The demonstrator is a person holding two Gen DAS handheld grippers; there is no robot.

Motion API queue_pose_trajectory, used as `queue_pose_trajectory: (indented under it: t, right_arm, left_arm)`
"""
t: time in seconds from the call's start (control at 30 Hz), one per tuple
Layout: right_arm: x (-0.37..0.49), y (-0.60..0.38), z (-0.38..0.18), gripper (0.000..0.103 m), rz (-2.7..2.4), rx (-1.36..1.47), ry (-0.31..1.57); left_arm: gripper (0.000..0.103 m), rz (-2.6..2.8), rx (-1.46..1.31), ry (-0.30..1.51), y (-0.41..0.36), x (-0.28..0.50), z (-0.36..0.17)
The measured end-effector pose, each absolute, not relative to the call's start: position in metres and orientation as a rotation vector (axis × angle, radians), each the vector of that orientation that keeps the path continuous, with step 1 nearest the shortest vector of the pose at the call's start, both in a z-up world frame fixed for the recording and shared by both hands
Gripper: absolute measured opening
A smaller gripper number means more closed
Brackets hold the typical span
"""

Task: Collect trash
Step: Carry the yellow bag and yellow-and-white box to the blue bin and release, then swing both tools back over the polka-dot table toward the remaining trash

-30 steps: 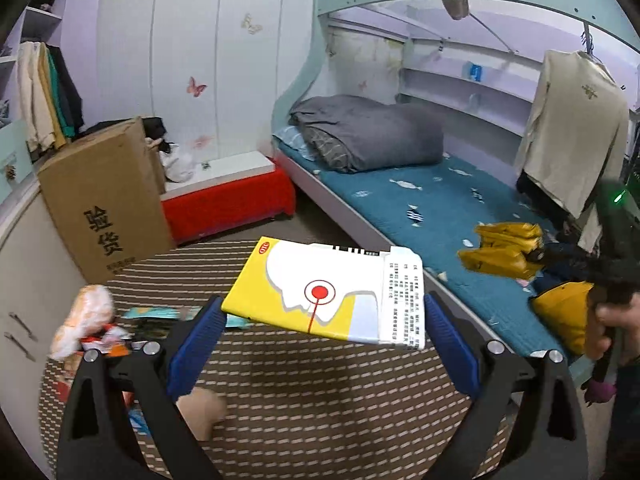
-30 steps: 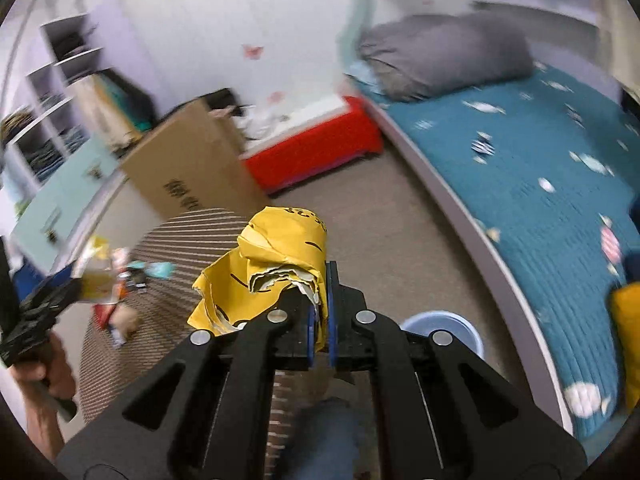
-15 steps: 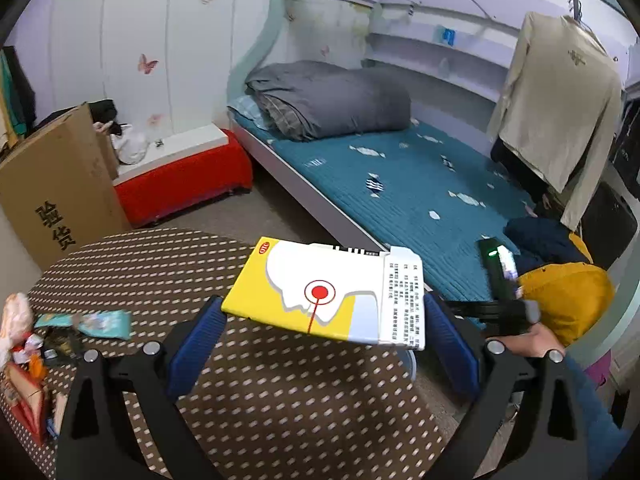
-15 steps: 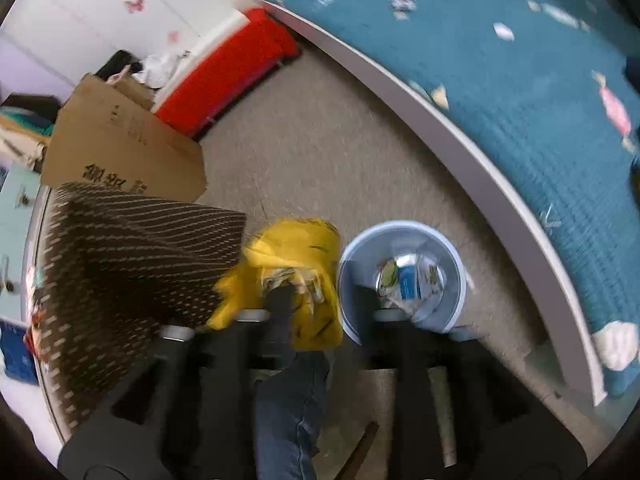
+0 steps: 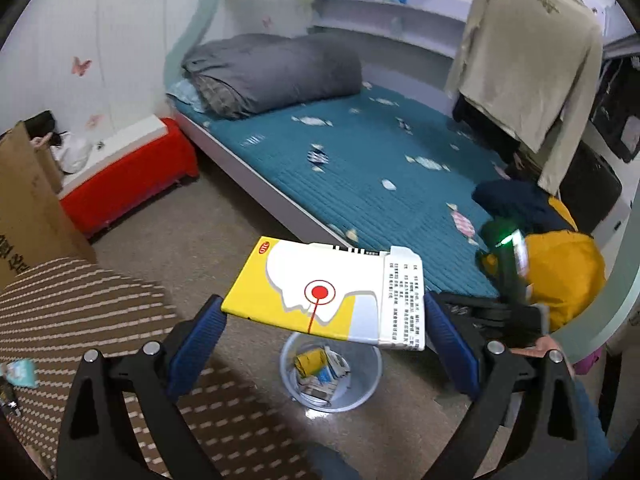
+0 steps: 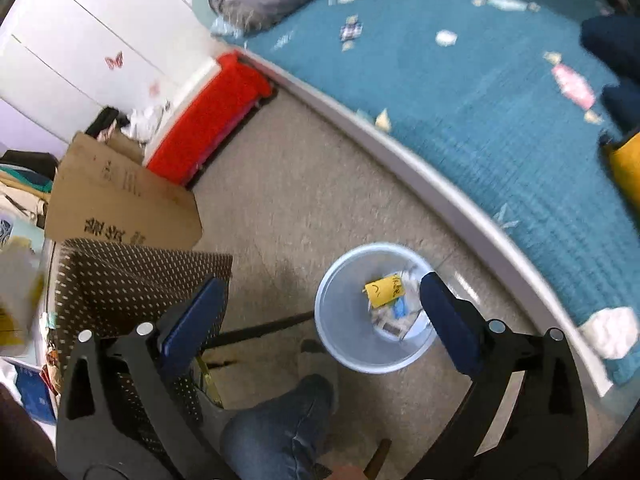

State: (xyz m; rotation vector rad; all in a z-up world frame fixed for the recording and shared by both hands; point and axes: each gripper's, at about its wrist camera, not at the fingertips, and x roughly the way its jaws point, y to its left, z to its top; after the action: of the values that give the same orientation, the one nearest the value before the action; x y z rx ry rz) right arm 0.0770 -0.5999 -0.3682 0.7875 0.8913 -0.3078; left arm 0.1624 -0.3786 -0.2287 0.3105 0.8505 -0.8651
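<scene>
My left gripper (image 5: pixel 322 305) is shut on a flat yellow and white box (image 5: pixel 320 292), its blue pads pressing the box's two short ends. The box hangs level, above a pale blue trash bin (image 5: pixel 362 398) on the floor. In the right wrist view my right gripper (image 6: pixel 320 282) hovers over the same bin (image 6: pixel 344 344). Its jaws are opening wide with nothing between them. A crumpled yellow wrapper (image 6: pixel 384 290) lies inside the bin on other trash.
A table with a brown dotted cloth (image 6: pixel 132 280) stands left of the bin, with loose trash (image 5: pixel 20 372) at its far left. Behind are a cardboard box (image 6: pixel 120 200), a red bench (image 6: pixel 212 120) and a teal bed (image 5: pixel 380 168). A person's jeans leg (image 6: pixel 280 432) is below.
My right gripper dropped over the bin and opened; the yellow wrapper it held now lies in the bin. My left gripper carried the box from over the table to above the bin.
</scene>
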Motion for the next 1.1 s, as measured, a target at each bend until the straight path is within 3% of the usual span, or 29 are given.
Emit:
queue_pose_trajectory:
  t: [0.3,0.53,1.1]
  right_arm:
    - [0.039,-0.619,-0.301,0.097,-0.371,0.743,0.714]
    - [0.028,-0.613,-0.281,0.097,-0.370,0.728,0.674]
    - [0.031,-0.591,-0.276,0.097,-0.357,0.707,0.698]
  left_arm:
    - [0.095,-0.900,0.429,0.975,-0.438,0.166,-0.271]
    - [0.096,-0.896,0.494,1.110,-0.453,0.181,-0.297]
    - [0.096,-0.897,0.479,1.042,-0.452,0.179,-0.285]
